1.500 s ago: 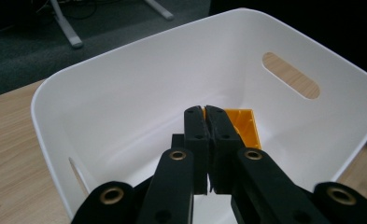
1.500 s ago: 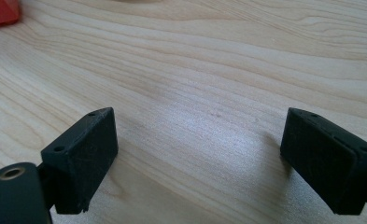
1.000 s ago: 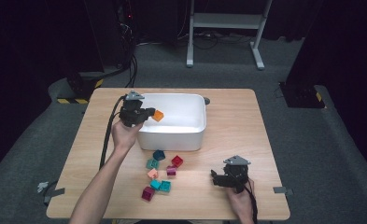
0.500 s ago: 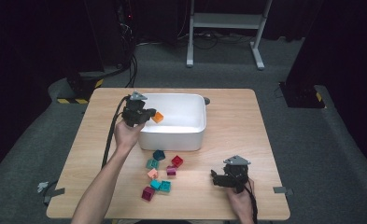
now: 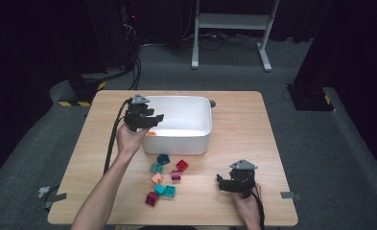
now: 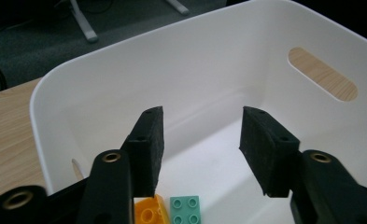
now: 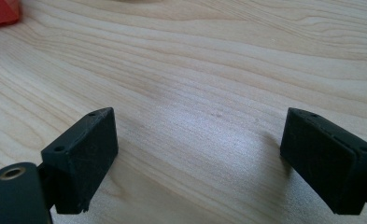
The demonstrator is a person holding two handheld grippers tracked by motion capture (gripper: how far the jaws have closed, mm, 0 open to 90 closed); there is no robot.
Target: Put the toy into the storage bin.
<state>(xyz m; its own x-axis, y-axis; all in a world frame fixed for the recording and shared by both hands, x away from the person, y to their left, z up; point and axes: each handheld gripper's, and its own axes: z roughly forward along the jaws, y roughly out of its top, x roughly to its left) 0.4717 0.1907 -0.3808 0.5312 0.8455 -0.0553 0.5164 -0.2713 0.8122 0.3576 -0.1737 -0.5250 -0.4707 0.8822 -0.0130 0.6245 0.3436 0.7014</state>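
Two bricks lie on the white bin's (image 6: pixel 102 93) floor: an orange brick (image 6: pixel 148 212), studded and apparently tilted, touching a teal brick (image 6: pixel 185 209). Above them the left gripper (image 6: pixel 200 140) has just been opening, empty. The right gripper (image 7: pixel 197 154) gapes over bare table (image 7: pixel 209 70), loose bricks (image 5: pixel 164 175) nearby.

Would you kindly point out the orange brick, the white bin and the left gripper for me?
orange brick (image 6: pixel 148 213): left gripper view, its studded top.
white bin (image 5: pixel 179 143): high view, its near outer wall.
left gripper (image 6: pixel 200 149): left gripper view, midway between its open jaws.
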